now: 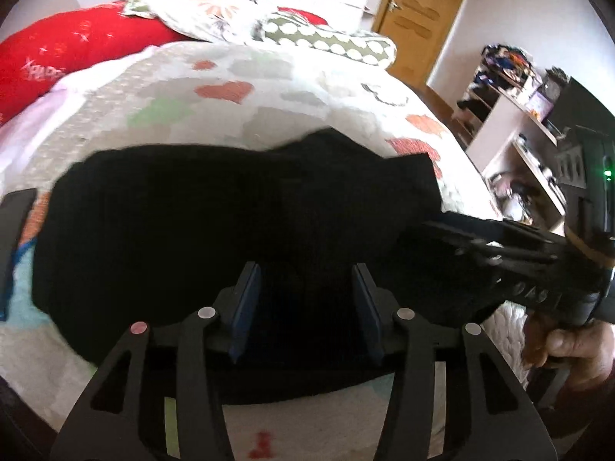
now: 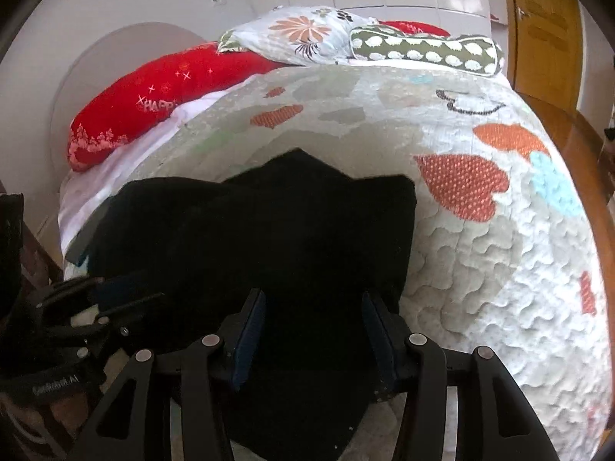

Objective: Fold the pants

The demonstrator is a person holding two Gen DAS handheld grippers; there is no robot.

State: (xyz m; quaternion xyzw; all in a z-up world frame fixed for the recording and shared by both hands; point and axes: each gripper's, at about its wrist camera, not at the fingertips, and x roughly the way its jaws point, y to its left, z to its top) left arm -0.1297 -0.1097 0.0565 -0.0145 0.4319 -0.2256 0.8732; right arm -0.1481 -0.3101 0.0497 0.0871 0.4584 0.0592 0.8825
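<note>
Pants [image 1: 215, 223] lie bunched on the bed [image 1: 269, 88], near edge toward me. Left gripper [image 1: 305, 307] and right gripper [image 2: 313, 330] hover side by side over that edge, jaws apart, nothing clamped; looks staged for a two-point pickup.

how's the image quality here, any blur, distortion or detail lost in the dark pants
Left wrist view: strong fisheye bulge, the bedspread smeared by motion blur, the black pants a featureless dark mass. Right wrist view: same bulge but sharper, quilting crisp on the bedspread; pants still show almost no folds.
</note>
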